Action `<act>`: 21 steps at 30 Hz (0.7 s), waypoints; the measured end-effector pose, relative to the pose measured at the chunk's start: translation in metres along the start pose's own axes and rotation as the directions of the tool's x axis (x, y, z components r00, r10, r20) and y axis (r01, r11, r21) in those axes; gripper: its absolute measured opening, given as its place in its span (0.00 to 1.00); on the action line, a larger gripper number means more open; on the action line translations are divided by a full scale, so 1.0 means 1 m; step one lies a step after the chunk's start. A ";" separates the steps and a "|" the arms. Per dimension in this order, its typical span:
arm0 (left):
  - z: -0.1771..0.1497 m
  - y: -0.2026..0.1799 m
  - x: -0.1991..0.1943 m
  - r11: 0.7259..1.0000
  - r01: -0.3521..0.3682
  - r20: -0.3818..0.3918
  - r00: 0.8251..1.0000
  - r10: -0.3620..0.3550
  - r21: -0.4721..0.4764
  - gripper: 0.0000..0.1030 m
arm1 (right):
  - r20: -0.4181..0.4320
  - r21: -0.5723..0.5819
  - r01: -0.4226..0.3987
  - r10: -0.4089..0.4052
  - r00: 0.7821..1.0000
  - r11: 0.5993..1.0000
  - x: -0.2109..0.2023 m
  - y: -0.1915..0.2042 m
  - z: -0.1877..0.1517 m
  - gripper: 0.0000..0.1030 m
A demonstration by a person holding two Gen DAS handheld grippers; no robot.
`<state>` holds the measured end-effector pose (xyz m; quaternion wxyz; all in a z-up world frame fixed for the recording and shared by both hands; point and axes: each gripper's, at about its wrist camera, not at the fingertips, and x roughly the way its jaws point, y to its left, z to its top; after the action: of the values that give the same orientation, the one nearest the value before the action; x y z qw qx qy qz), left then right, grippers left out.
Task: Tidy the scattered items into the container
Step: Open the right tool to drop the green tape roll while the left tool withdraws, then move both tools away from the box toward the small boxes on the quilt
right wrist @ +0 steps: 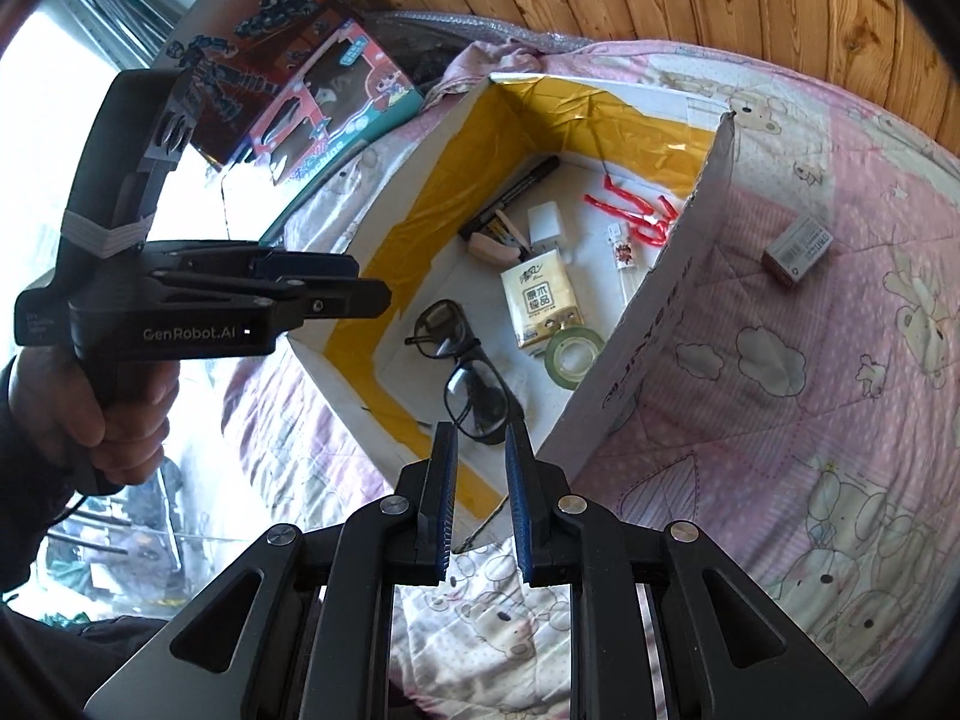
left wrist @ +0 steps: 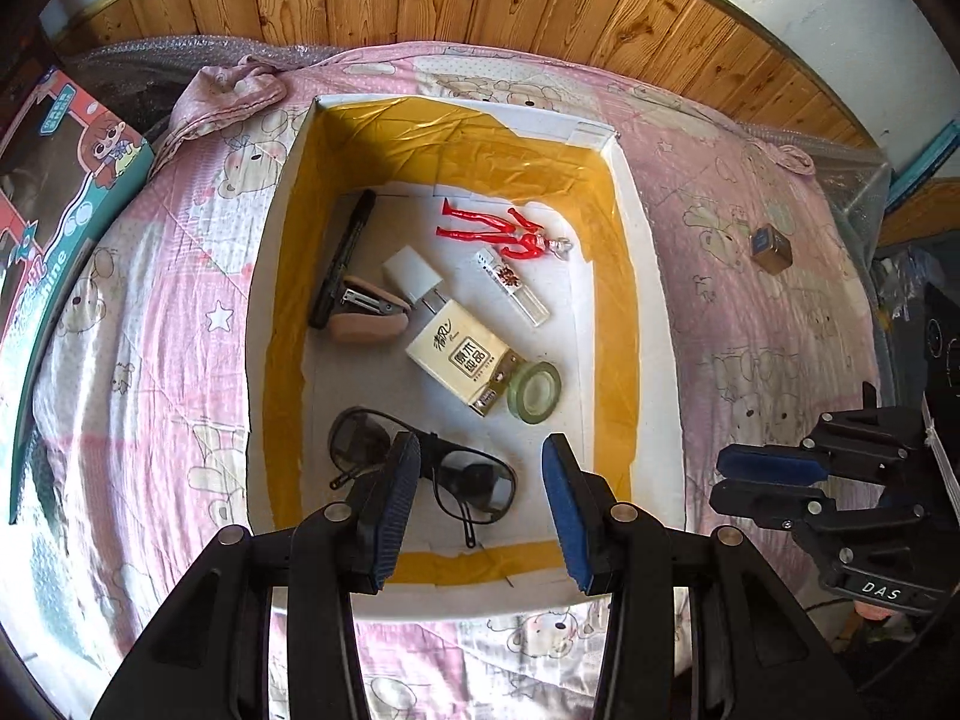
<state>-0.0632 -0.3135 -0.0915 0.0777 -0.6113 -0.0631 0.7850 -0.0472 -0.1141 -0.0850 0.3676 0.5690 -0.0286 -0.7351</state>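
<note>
The white cardboard box (left wrist: 645, 300), lined with yellow tape, is set on the bed (left wrist: 750, 330), and inside it are seen a pair of glasses (left wrist: 474, 483), a tissue pack (left wrist: 459, 360), a tape roll (left wrist: 534, 391), a red figure (left wrist: 501, 228), a white charger (left wrist: 413, 275), a stapler (left wrist: 367, 315) and a black pen (left wrist: 345, 255). A small grey box (right wrist: 798, 252) is left on the bed outside the box, well apart from its right wall. The left tongs (left wrist: 480, 507) are held spread and empty above the near edge of the box, while the right tongs (right wrist: 480, 498) are held narrowly parted and empty just beyond its near right corner.
</note>
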 end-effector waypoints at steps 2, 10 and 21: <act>-0.008 -0.006 -0.003 1.000 0.007 0.008 1.000 -0.007 -0.006 0.43 | 0.006 0.000 -0.002 0.002 1.000 1.000 -0.003 0.003 -0.006 0.18; -0.024 -0.044 -0.021 0.999 0.040 0.055 0.998 -0.042 0.023 0.43 | 0.039 0.043 -0.009 0.007 0.999 0.999 -0.019 -0.001 -0.029 0.18; -0.006 -0.114 -0.014 0.989 0.100 0.064 0.992 -0.107 0.111 0.44 | 0.140 0.239 0.041 -0.076 0.987 0.970 -0.065 -0.059 -0.058 0.19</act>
<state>-0.0493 -0.2045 -0.0576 0.1489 -0.5743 -0.0548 0.8031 -0.0222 -0.0125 -0.0796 0.2726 0.5527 -0.1259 -0.7774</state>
